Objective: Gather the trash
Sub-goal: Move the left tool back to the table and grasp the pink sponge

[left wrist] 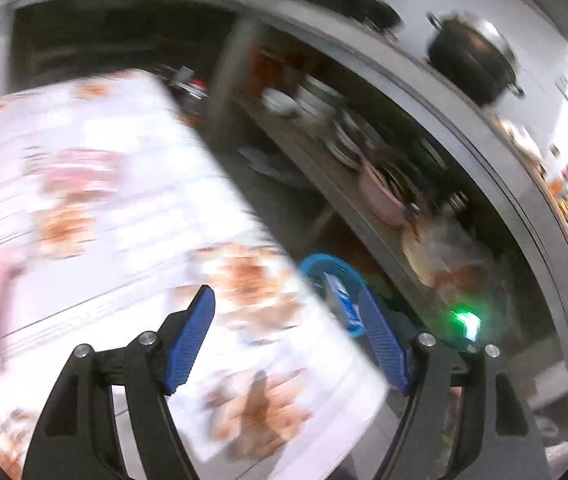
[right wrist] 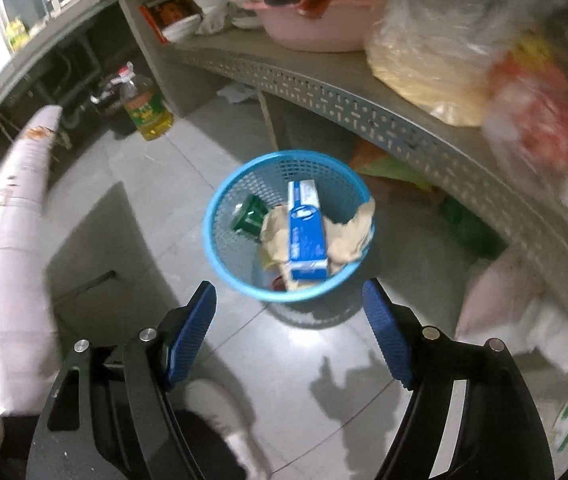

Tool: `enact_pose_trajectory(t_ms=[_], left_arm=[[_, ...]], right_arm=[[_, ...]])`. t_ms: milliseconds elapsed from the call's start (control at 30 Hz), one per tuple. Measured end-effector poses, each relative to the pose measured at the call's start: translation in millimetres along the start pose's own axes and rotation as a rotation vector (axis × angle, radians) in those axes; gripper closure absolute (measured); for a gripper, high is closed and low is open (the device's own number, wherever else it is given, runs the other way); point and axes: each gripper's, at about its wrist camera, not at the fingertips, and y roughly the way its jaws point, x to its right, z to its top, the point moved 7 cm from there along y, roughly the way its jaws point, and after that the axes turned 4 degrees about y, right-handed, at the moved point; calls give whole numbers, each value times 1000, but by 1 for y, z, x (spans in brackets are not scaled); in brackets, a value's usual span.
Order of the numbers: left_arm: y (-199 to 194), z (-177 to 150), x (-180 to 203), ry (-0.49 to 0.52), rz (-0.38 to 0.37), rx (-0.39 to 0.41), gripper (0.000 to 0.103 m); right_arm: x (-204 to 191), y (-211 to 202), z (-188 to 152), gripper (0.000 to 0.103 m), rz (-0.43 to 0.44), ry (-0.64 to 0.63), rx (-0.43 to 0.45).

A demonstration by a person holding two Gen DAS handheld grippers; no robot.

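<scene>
**Desk:** Where is the trash, as you see it?

**Me:** In my right wrist view a blue mesh basket (right wrist: pixel 284 228) stands on the grey tiled floor (right wrist: pixel 188 184), beside a perforated metal shelf (right wrist: pixel 347 108). Inside it lie a blue and white carton (right wrist: pixel 303 232), crumpled beige paper (right wrist: pixel 349 232) to either side of the carton, and a small green packet (right wrist: pixel 248 218) against the left wall of the basket.

**Desk:** And your tongs?

**Me:** My right tongs (right wrist: pixel 289 334) are spread wide, with nothing between the blue pads (right wrist: pixel 192 332); they hang above the near rim of the basket. My left tongs (left wrist: pixel 285 338) are spread as well and hold nothing. That view is badly smeared.

**Desk:** What can you make out on the left?

**Me:** A floral tablecloth (left wrist: pixel 116 208) fills the left half of the picture. Past its edge I see a sliver of the same basket (left wrist: pixel 329 266) with the carton (left wrist: pixel 341 300) poking up. Behind runs the shelf (left wrist: pixel 363 188) with bowls and a pink basin (left wrist: pixel 383 196), and above it, on the counter (left wrist: pixel 495 148), sits a black pot (left wrist: pixel 471 60).

**Desk:** Anything else near the basket?

**Me:** A bottle of yellow oil (right wrist: pixel 146 108) stands on the floor well off to the left, and plastic bags (right wrist: pixel 463 52) rest on the shelf.
</scene>
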Motion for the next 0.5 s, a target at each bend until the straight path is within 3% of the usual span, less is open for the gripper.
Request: enact_pose_trajectory(t_ms=[167,267,400,500], left_arm=[[-66,-10,-86,-85,248,135,23],[-97,-14,-154,-213,385,204,20],[-111,-23,-240,-469,410,219,21],[-103,-26,-274,-533,408,198,27]], right_arm=[[-30,-33,-2,31,136,9,1],[-69,-53,9,28,247,-34,4],[-126,-85,11,25,388,-109,34],[-165,-93,4,25,463,-159,23]])
